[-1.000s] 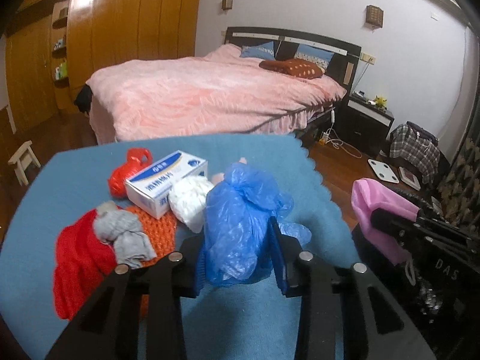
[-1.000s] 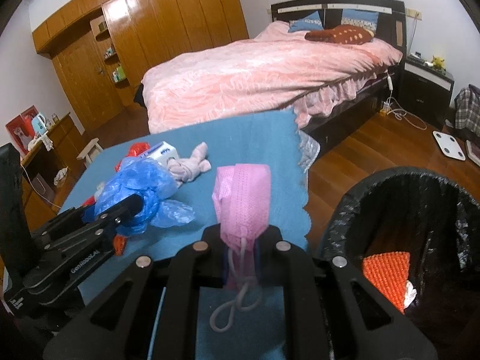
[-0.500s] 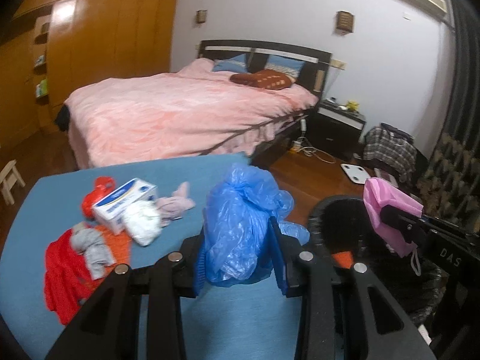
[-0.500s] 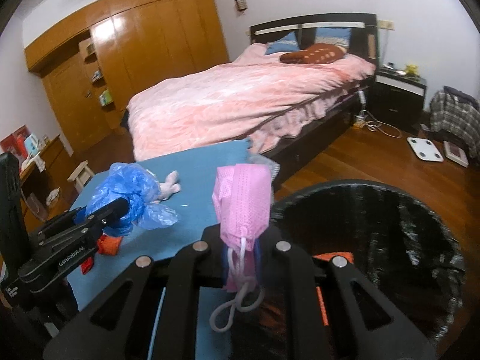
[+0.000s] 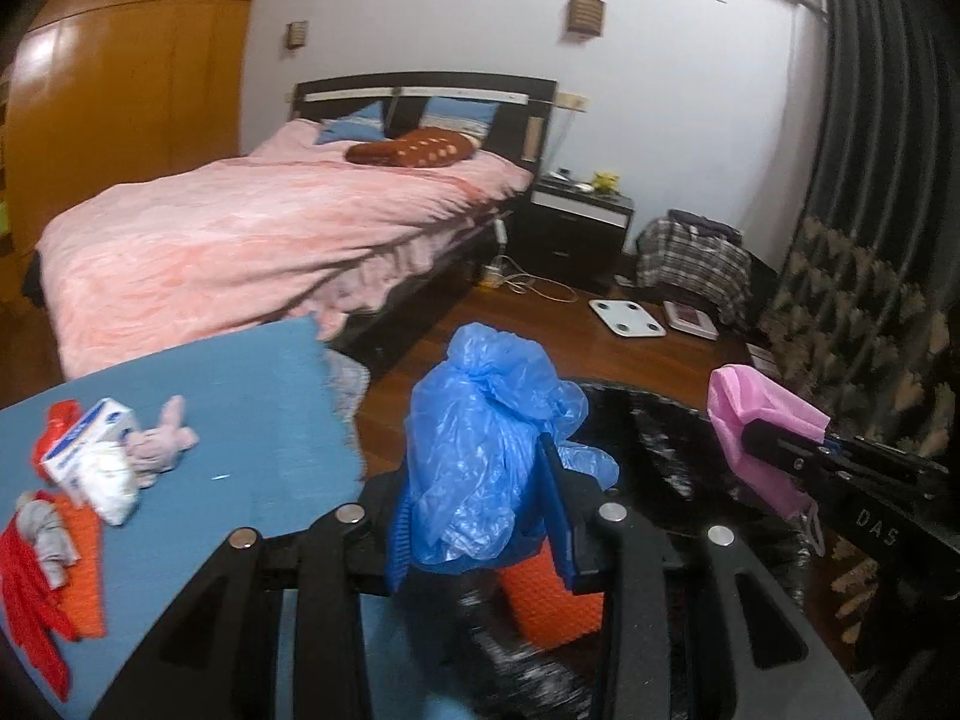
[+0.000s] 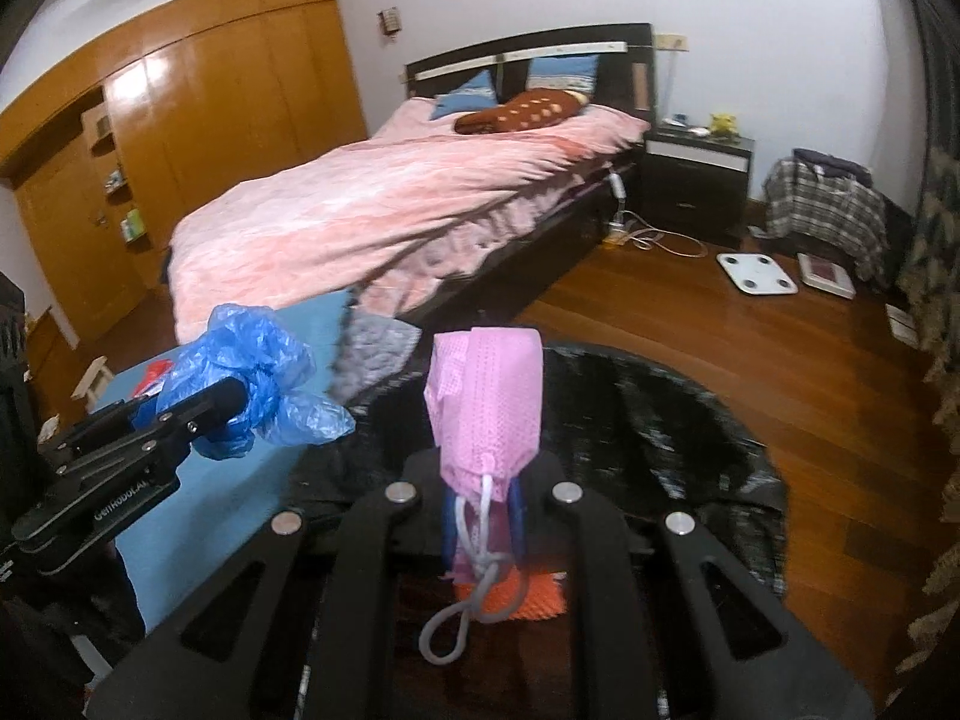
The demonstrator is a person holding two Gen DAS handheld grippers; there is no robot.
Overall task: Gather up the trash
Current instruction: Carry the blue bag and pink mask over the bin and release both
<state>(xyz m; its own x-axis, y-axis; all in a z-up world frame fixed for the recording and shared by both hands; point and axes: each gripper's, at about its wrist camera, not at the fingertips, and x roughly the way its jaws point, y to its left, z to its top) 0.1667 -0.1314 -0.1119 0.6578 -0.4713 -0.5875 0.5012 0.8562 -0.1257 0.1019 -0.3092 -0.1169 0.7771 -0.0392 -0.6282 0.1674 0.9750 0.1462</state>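
My left gripper [image 5: 480,510] is shut on a crumpled blue plastic bag [image 5: 480,438] and hangs over the near rim of a black-lined trash bin [image 5: 660,450]. The right gripper [image 6: 483,498] is shut on a folded pink face mask [image 6: 486,396], its ear loop dangling, above the same bin [image 6: 660,420]. An orange knitted piece [image 5: 552,600] lies inside the bin. In the left wrist view the right gripper [image 5: 756,444] with the mask shows at the right; in the right wrist view the left gripper [image 6: 234,396] with the bag [image 6: 252,360] shows at the left.
A blue-covered table [image 5: 240,420] to the left holds a white box [image 5: 84,438], white and pink wads, grey, red and orange cloths. Beyond stand a pink bed [image 5: 270,228], a nightstand [image 5: 576,222], a scale [image 5: 627,318] on the wooden floor, and a plaid bag [image 5: 696,264].
Both grippers have swung right, away from the table and over the bin, each keeping its load. The table's clutter has slid to the left edge of the left wrist view.
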